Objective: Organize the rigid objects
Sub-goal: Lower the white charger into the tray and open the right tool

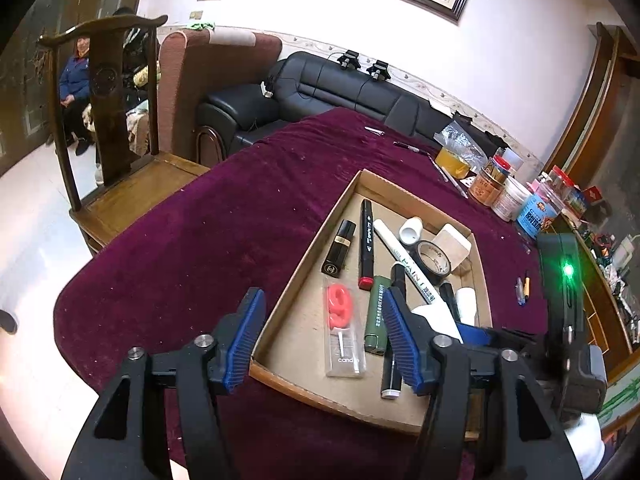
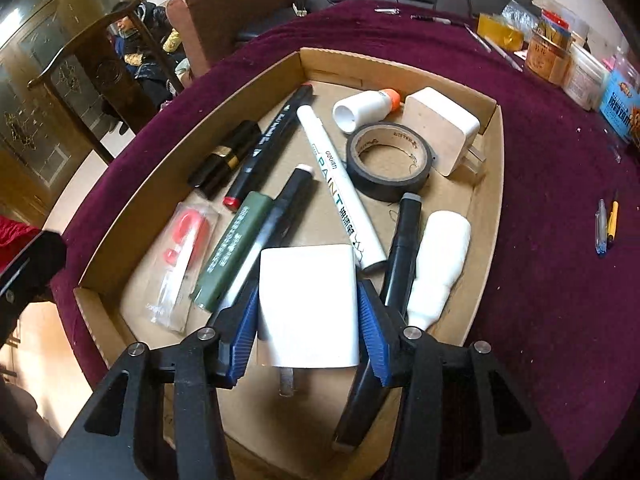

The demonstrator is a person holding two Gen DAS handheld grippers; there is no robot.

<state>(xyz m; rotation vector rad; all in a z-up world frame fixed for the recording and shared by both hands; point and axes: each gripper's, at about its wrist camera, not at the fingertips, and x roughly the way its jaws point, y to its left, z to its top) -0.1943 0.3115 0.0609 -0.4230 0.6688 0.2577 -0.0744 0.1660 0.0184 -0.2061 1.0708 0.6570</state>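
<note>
Over the near end of the cardboard tray [image 2: 491, 168], the right gripper [image 2: 308, 312] has its blue fingers [image 2: 245, 322] pressed against both sides of a white charger block [image 2: 308, 300], which it grips with the prongs pointing back toward the camera. The block hangs just above a black marker [image 2: 276, 220] and the white paint pen [image 2: 340, 188], both lying in the tray on the purple-covered surface [image 2: 560, 200].

The hold looks shallow to me: the block's sides are smooth, and only its rear part seems to sit between the pads, so a tilt could let it slide forward and drop onto the pens. Setting it down here may also leave it perched on the markers instead of flat, or push the white bottle [image 2: 440, 256] and the dark marker [image 2: 404, 248] beside it against the tray wall.

The left gripper [image 1: 324, 336] hovers over the tray's near left corner, its fingers spread wide with nothing between them. A careless descent could catch the tray rim or the packaged red candle [image 1: 342, 320] below it.

Much is obscured. The right gripper covers the tray floor beneath the block, so I cannot tell whether a free spot lies there. A dark flat object under its right finger is cut off and unidentifiable. From the left wrist view, the charger is mostly hidden behind the left gripper's finger.
</note>
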